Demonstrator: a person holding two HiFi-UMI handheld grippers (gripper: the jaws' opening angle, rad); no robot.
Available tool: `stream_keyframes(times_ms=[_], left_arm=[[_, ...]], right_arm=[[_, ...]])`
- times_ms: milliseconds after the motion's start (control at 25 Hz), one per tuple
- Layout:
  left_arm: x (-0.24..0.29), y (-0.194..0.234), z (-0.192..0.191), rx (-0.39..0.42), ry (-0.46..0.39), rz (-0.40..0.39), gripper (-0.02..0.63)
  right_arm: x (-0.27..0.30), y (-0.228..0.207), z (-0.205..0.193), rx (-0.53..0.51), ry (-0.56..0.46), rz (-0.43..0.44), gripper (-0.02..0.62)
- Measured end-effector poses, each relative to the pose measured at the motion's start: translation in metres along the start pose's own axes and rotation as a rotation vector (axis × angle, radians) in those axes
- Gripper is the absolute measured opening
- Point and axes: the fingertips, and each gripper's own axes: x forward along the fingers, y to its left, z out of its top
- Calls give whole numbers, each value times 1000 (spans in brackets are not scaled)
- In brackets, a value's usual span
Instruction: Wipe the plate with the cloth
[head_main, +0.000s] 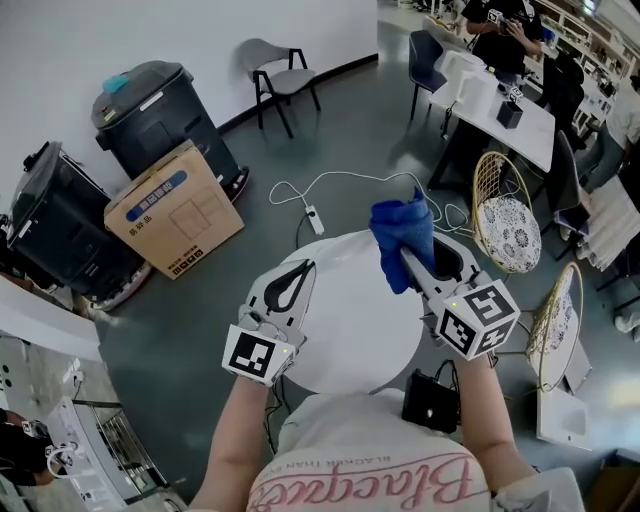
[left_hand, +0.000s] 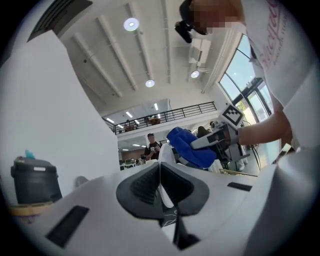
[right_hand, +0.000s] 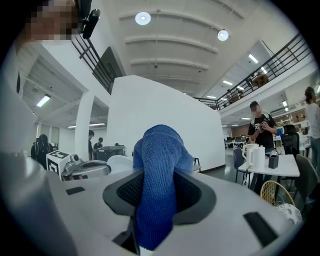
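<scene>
My left gripper (head_main: 290, 285) was clamped on the near-left rim of the white plate (head_main: 350, 330). In the left gripper view the gripper (left_hand: 161, 187) had its pads drawn together on a thin white edge, the plate (left_hand: 165, 195) seen almost side-on. Nothing else supported the plate: no bench was under it, only grey floor with a power strip (head_main: 314, 219) and its white cable.

My right gripper (head_main: 412, 265) was closed on the blue cloth (head_main: 402, 235). In its own view the gripper (right_hand: 157, 195) had the cloth (right_hand: 160, 170) bunched upright between the pads, a thick wad standing out past the tips. From the head view the wad lay over the plate's far-right rim. I could not tell whether it pressed the surface or merely sat just beside it.

I judged the wipe barely begun, most of the plate's face being bare and well apart from the cloth.

The main risk was the single pinch on the rim. Pressing down with the cloth on the opposite side would lever the plate about that grip, and it could twist out and drop to the floor. A hard drag across the face could also tug the wad from the right gripper, or bring its tips onto the plate.
</scene>
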Motion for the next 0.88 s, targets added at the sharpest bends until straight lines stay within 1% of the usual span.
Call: stream_keyframes(times_ms=[40, 80, 120, 200, 240, 320, 400, 560, 680, 800, 880], left_arm=[[0, 0, 8, 28, -33, 1, 15], [0, 0, 13, 75, -47, -2, 15], [0, -1, 14, 153, -30, -13, 15], [-1, -5, 10, 328, 41, -38, 15], [-1, -7, 11, 383, 51, -40, 15], [0, -15, 17, 461, 13, -43, 15], [1, -22, 23, 537, -36, -57, 15], [0, -30, 26, 679, -42, -101, 15], [-3, -37, 27, 789, -53, -137, 17], [-8, -49, 30, 904, -70, -187, 16], [-11, -55, 30, 968, -72, -221, 15]], right_arm=[[0, 0, 4, -2, -5, 10, 147], [-1, 0, 7, 0, -12, 21, 147], [-1, 1, 10, 3, -18, 32, 147], [-1, 2, 15, 11, -30, 65, 147], [-1, 4, 17, 16, -34, 88, 147], [0, 9, 22, 25, -31, 150, 147], [1, 16, 29, 7, -12, 218, 147], [3, 35, 51, -115, 18, 331, 147], [7, 62, 65, -239, 51, 433, 147], [7, 89, 61, -376, 121, 534, 147], [7, 101, 53, -441, 164, 579, 147]])
